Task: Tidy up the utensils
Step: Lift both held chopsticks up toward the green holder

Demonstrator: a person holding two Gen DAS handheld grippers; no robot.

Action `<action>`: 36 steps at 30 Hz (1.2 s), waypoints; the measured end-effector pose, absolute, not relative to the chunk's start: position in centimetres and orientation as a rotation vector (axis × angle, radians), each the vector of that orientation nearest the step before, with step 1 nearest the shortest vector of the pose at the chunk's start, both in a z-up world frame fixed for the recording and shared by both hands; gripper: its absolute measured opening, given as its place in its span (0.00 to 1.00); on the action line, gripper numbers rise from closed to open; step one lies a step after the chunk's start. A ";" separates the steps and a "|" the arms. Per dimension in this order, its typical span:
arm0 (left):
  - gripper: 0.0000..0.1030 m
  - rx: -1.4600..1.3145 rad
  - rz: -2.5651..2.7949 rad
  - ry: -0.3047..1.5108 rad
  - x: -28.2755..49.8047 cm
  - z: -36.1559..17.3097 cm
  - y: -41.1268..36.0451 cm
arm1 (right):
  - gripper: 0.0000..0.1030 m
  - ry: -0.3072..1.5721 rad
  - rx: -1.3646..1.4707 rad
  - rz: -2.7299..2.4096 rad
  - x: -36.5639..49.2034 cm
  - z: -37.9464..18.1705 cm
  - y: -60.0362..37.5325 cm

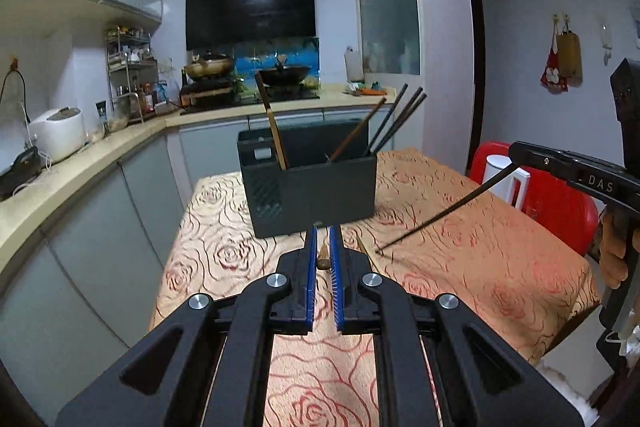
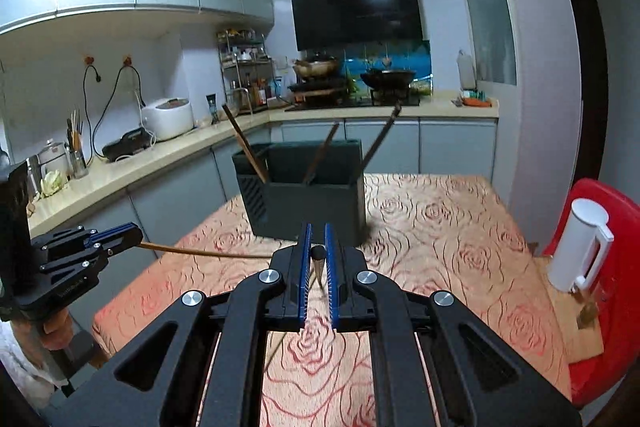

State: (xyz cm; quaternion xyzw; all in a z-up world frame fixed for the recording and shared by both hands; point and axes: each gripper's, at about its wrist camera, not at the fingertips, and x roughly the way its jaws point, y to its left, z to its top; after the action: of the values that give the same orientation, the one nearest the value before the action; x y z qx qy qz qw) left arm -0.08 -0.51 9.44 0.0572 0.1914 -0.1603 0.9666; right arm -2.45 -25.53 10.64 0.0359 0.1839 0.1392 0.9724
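Observation:
A dark grey utensil holder [image 1: 320, 195] [image 2: 316, 205] stands on the rose-patterned tablecloth [image 1: 460, 247] [image 2: 432, 227], with several chopsticks leaning in its compartments. My left gripper [image 1: 325, 231] [image 2: 138, 233] is shut on a brown wooden chopstick [image 1: 323, 260] [image 2: 200, 251], held above the cloth in front of the holder. My right gripper [image 2: 318, 227] [image 1: 514, 149] is shut on a dark chopstick [image 2: 318, 255] [image 1: 440, 213]. In the left wrist view that stick slants down to the left, its tip just over the cloth. Both grippers hang short of the holder.
A red chair [image 1: 560, 203] [image 2: 616, 227] with a white kettle [image 1: 506, 175] [image 2: 580, 247] stands at the table's right side. A kitchen counter [image 1: 80, 179] [image 2: 140, 167] with a rice cooker [image 1: 58, 137] [image 2: 168, 117] runs along the left, and the stove is behind.

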 end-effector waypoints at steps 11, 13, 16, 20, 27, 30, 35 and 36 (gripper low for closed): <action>0.06 0.103 -0.327 0.335 1.8 13.4 -0.4 | 0.08 0.314 0.033 0.298 -0.7 14.9 -25.1; 0.06 0.096 -0.328 0.341 2.3 13.8 -0.3 | 0.08 0.318 0.033 0.297 0.0 15.3 -25.3; 0.06 0.082 -0.330 0.352 3.2 14.4 -0.1 | 0.08 0.335 0.045 0.298 0.7 15.6 -25.5; 0.06 0.066 -0.338 0.360 4.1 14.9 0.1 | 0.08 0.360 0.058 0.303 2.0 15.5 -25.6; 0.06 0.072 -0.346 0.375 6.0 16.4 0.1 | 0.08 0.379 0.084 0.310 3.6 16.0 -25.8; 0.06 0.082 -0.349 0.381 6.9 17.2 -0.1 | 0.08 0.366 0.088 0.304 4.3 17.0 -25.9; 0.06 0.102 -0.350 0.385 8.4 19.0 -0.6 | 0.08 0.328 0.075 0.276 6.1 19.4 -26.1; 0.06 0.106 -0.352 0.382 8.6 19.5 -0.7 | 0.08 0.317 0.070 0.268 6.5 20.0 -26.1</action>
State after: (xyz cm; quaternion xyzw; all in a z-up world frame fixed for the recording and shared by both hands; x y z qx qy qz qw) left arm 8.64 -0.65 19.45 0.0521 0.1887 -0.1740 0.9651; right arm 6.46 -26.10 20.03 0.0347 0.1572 0.1331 0.9779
